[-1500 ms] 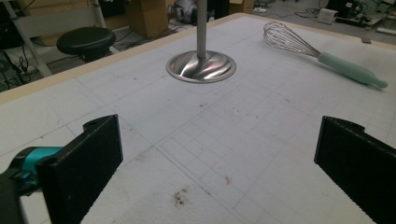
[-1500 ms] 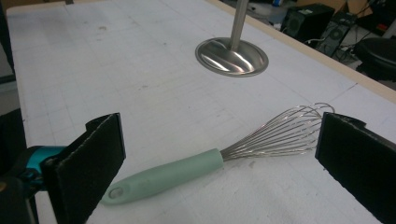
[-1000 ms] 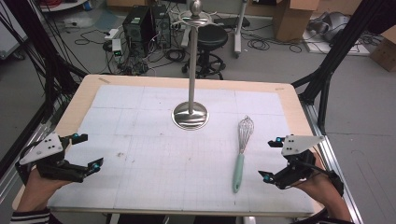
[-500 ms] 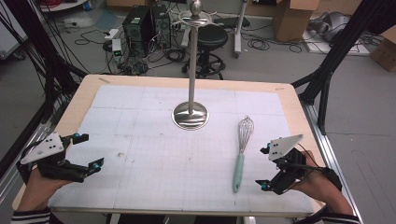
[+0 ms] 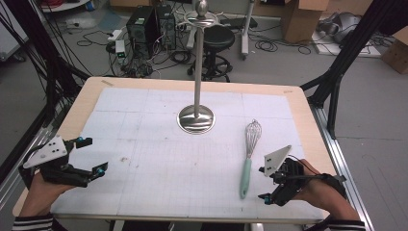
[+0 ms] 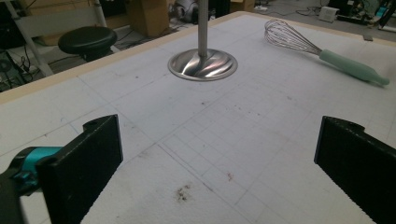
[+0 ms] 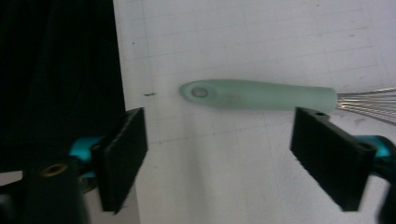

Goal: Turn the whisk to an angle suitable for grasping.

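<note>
Since earlier frame, your right hand-held gripper [image 5: 265,184] moved left toward whisk [image 5: 249,154], tilted down; jaws just been closing, still apart, nothing between them. Whisk lies flat on table [image 5: 144,192], mint handle [image 7: 259,94] just ahead. Left hand-held gripper [image 5: 91,155] open, idle. Step: approach. Next: straddle handle, squeeze. Beyond: metal stand [image 5: 196,118].

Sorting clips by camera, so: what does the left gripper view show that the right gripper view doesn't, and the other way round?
Left gripper view: the steel stand's round base with its pole, a black stool on the floor beyond the table edge, and the whisk's wire head.

Right gripper view: the hole in the butt end of the whisk handle, seen from above, and the dark drop past the table edge.

Both: the mint-handled whisk, the white gridded mat, and two black jaws standing apart with nothing between the pads.
</note>
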